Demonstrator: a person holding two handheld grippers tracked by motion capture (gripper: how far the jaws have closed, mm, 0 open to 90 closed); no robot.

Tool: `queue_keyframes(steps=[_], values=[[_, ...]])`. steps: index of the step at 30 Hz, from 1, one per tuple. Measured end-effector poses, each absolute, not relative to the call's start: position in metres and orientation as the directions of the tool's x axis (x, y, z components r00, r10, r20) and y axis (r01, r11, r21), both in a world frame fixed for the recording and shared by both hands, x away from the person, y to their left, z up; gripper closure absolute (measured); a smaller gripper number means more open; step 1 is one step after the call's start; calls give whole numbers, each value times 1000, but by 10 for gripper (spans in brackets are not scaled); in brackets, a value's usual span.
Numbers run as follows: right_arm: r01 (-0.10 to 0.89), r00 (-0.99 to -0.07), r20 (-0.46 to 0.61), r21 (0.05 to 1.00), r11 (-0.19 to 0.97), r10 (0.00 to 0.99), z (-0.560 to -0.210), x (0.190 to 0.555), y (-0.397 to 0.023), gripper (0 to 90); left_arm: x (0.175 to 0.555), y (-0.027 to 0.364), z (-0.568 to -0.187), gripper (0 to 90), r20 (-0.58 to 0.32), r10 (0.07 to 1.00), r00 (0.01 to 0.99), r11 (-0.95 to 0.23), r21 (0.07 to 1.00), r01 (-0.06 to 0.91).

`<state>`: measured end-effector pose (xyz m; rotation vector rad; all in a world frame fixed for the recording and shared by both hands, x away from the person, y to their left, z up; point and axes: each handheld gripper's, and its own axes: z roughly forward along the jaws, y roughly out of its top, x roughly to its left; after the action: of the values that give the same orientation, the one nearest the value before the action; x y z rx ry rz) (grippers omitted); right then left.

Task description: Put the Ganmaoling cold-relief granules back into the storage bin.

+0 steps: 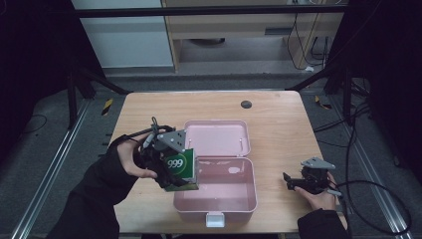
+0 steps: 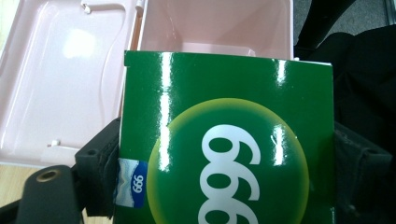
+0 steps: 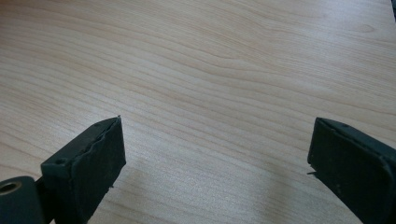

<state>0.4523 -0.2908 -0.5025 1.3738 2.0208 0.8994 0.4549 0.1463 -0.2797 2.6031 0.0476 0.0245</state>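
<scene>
- The left gripper's [image 1: 171, 167] fingers [image 2: 95, 170] are closed on the two sides of a green box [image 2: 224, 140] marked "999", which fills the gap between them.
- That box is held tilted, off the desk [image 1: 278, 124], at the left edge of an open pink case [image 1: 219, 191], partly over its near tray.
- The case's lid [image 1: 219, 137] lies flat behind the tray.
- The right gripper's [image 1: 298, 181] fingers [image 3: 88, 161] are spread wide with only bare wood between them; it sits low at the desk's right side, well apart from the case.
</scene>
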Motion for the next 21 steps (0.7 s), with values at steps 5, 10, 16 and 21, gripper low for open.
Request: queue_keyframes(steps=[5, 10, 16, 21], values=[[583, -342, -64, 768, 265, 938, -503, 452, -291, 44, 456, 140, -280, 143, 4, 32, 999, -858, 512, 26], [583, -341, -65, 768, 265, 938, -503, 452, -291, 44, 457, 134, -281, 143, 6, 18, 1000, -856, 517, 12], [582, -343, -63, 769, 265, 937, -503, 452, -290, 43, 457, 125, -282, 143, 9, 9, 1000, -853, 522, 3], [581, -344, -65, 769, 267, 937, -503, 452, -290, 42, 457, 119, -285, 143, 10, 0, 1000, -853, 522, -5]])
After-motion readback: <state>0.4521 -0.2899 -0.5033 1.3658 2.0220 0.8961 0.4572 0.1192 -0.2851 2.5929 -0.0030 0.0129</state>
